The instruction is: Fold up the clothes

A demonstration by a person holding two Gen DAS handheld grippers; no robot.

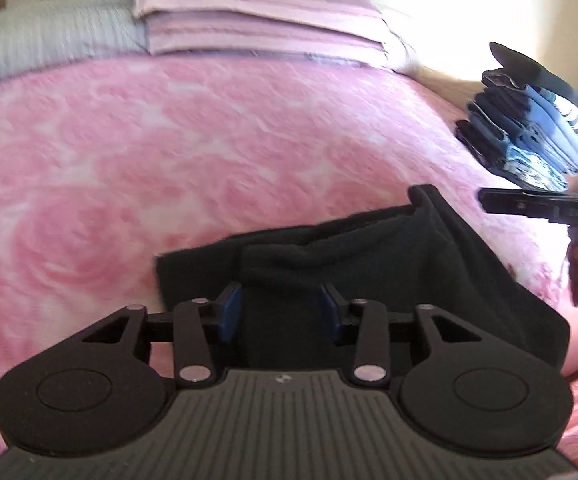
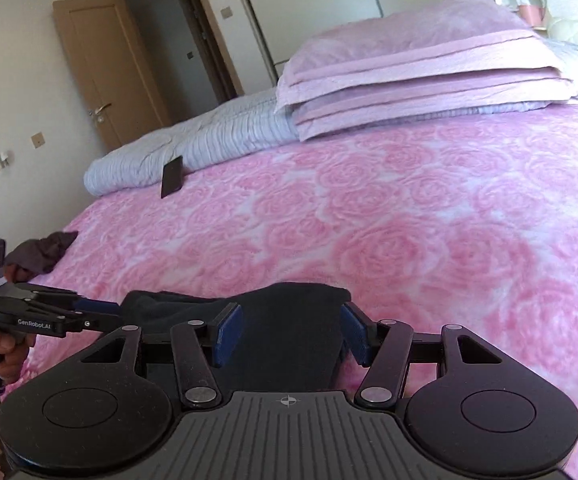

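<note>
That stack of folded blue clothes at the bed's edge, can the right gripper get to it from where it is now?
Probably yes. The right gripper sits open right beside the stack of folded blue clothes, with only bare pink bedspread between them. The black garment lies lower, out of the way.

One readable mark out here: "GenRobot.AI", in small white letters along the black side of the left gripper (image 2: 101, 312), seen from the right wrist view at the lower left edge. That's the only clean read. Over in the left wrist view, the right gripper (image 1: 489, 200) carries pale lettering on its dark side too, near the right edge, but it's smeared by blur and can't be made out. Each camera's own gripper base shows a small round crosshair sign at top centre of the ribbed grey plate, no letters with it. Nothing legible on the clothes or the bed.
</note>
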